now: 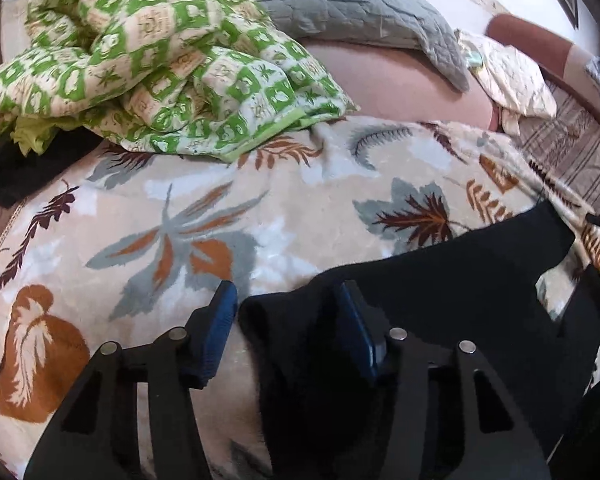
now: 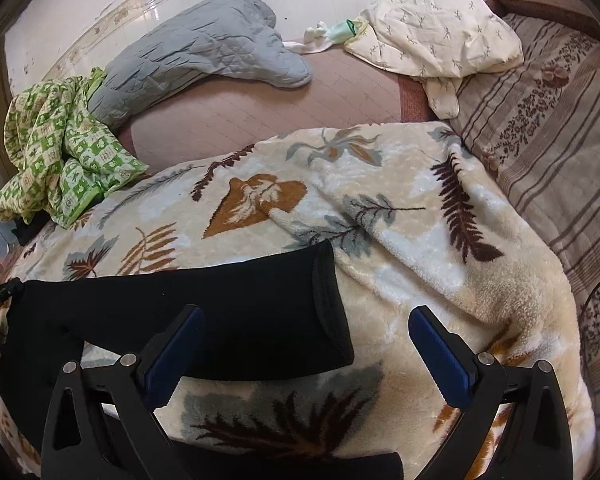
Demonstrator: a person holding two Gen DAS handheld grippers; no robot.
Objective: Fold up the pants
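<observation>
The black pants (image 1: 440, 280) lie flat across the leaf-print blanket (image 1: 228, 216), their hem at six o'clock between the half-open left gripper (image 1: 286, 306), unpinched, while the right gripper (image 2: 306, 334), wide and empty, straddles the waistband (image 2: 330, 308) for folding.

Left tool (image 1: 286, 320), at the bottom centre of its frame, points forward and downward; its blue pads (image 1: 220, 320) stand partly apart, not yet pressed together. Right tool (image 2: 306, 348), at the bottom centre of its frame, is likewise tilted downward, its blue pads (image 2: 440, 352) spread wide with nothing gripped.
</observation>
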